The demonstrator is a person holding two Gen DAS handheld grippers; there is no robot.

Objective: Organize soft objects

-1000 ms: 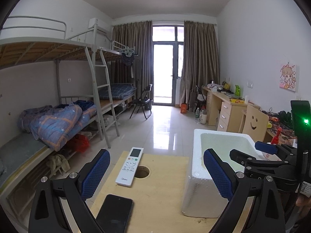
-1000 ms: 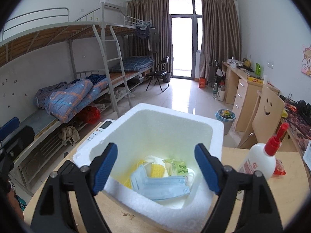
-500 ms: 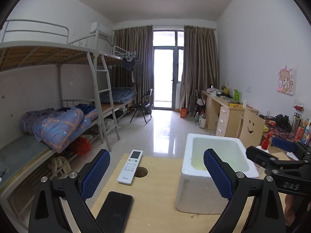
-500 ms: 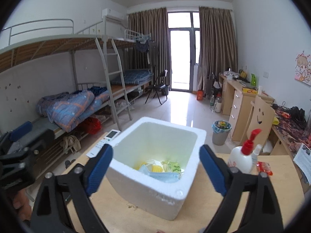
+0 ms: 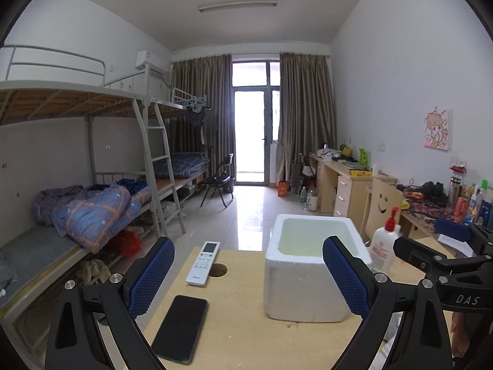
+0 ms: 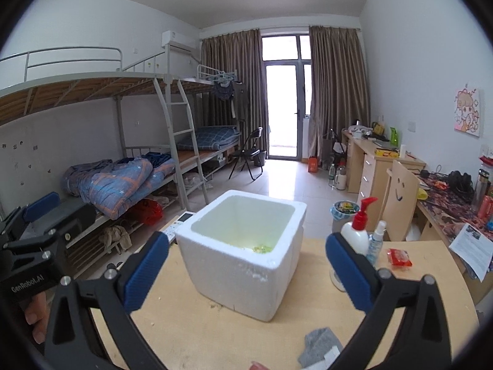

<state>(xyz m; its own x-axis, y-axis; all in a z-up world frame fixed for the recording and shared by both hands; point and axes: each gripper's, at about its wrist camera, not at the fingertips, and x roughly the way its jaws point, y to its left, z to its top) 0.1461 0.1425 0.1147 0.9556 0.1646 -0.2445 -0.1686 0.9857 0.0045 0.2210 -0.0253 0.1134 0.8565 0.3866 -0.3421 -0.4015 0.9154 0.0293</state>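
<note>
Table (image 6: pixel 200 323); grey cloth (image 6: pixel 320 347) half-hidden.

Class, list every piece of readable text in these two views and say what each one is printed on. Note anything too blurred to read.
"DAS": on the right claw's black body, left wrist view.
"GenRobot.AI": on the left claw's black body, right wrist view.
Remote control: a logo at its bottom end, too small to read.
Pump bottle label: red print, blurred.
Printed sheet: text too small.

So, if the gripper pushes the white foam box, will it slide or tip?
The white foam box is probably light, so it likely slides on the smooth wooden table. Its wide, flat base suggests little tipping. A hard pinch may dent the crumbly foam.
</note>
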